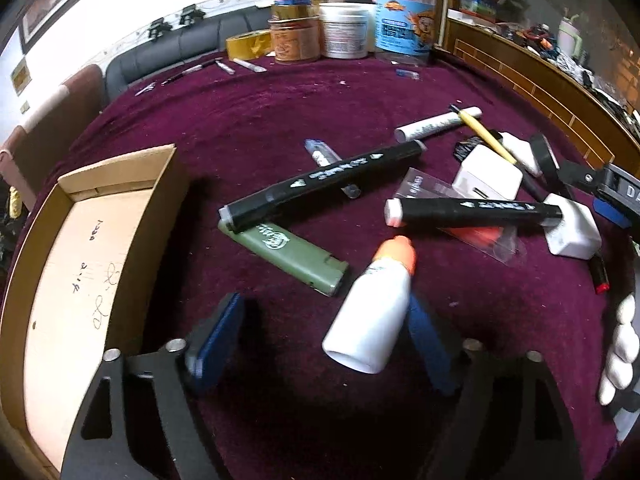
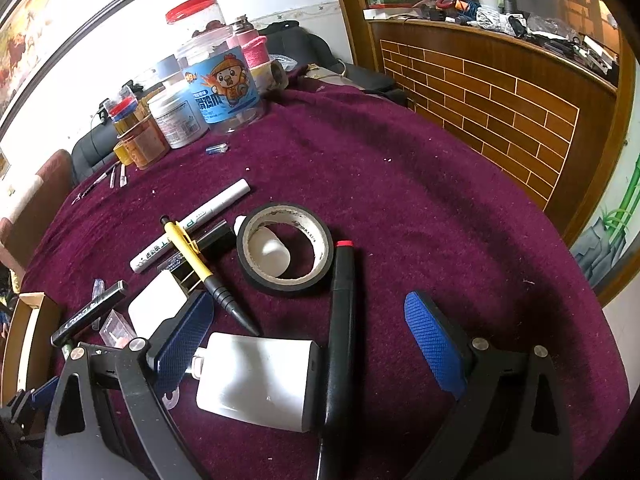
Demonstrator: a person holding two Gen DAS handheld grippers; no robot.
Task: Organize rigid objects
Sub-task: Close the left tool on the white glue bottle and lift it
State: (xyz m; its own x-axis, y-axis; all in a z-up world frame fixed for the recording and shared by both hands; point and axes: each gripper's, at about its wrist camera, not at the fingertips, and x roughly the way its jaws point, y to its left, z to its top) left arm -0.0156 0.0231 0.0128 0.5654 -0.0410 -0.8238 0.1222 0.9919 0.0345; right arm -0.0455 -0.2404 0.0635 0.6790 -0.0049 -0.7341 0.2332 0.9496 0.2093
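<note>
Between the wide-open jaws of our left hand-held gripper (image 1: 324, 344) lies a white glue bottle (image 1: 370, 316), ungripped; the cardboard box (image 1: 104, 208) waits left, while the right hand-held gripper (image 2: 316, 344) stands open.

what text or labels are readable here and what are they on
"DA": white letters on the right gripper's body, cut off by the frame edge.
Handwriting in the cardboard box: pen scrawl, not legible.
Black markers: white print, too blurred.
Green lighter: white round logo, unreadable.
White marker: print too small.
Blue cartoon-chick jar: large characters, not legible.
Black tape roll: tiny print inside the core, unreadable.
</note>
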